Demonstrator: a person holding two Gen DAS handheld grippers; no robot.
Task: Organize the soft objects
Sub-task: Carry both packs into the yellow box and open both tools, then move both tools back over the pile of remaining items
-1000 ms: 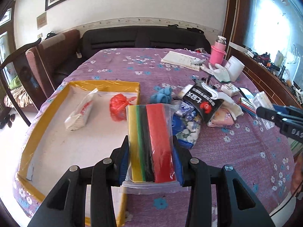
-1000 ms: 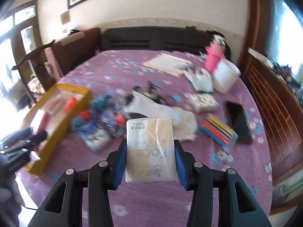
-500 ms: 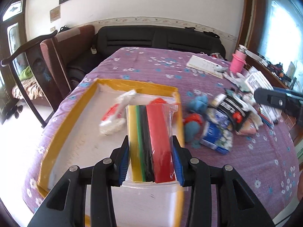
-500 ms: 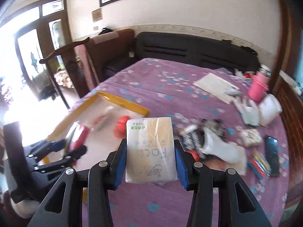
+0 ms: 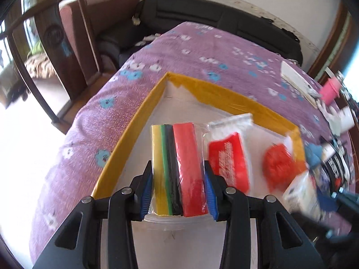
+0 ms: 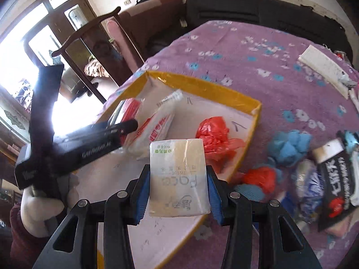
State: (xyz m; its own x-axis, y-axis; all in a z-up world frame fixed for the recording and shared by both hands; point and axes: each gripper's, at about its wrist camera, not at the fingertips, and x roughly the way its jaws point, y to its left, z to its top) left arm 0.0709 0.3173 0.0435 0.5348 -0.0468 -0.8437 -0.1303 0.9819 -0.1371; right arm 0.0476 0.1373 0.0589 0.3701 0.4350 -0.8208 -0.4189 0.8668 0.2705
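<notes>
Left gripper (image 5: 178, 174): jaws clamped on a clear bag of coloured sheets (image 5: 178, 168), yellow, green, black and red, hanging over the yellow-walled tray (image 5: 139, 116), nearer its left wall than its right. Right gripper (image 6: 178, 188): jaws closed on a wrapped tissue pack (image 6: 178, 174), poised above the tray's near right part, just inside the right wall.

Inside the tray: a red-and-white packet (image 6: 157, 127) about the middle, a crumpled red plastic bag (image 6: 213, 136) against the right wall. Bare white floor between the packet and the tray's near edge, and in the far corner behind the packet.

Outside the right wall, crowded: blue cloth (image 6: 289, 145), a smaller red bag (image 6: 260, 177), a blue-patterned pouch (image 6: 309, 183), a black printed packet (image 6: 336, 179), all close together on the purple flowered surface (image 6: 246, 51). Beyond the tray's far wall, open cloth up to a white booklet (image 6: 323, 67) far right.
</notes>
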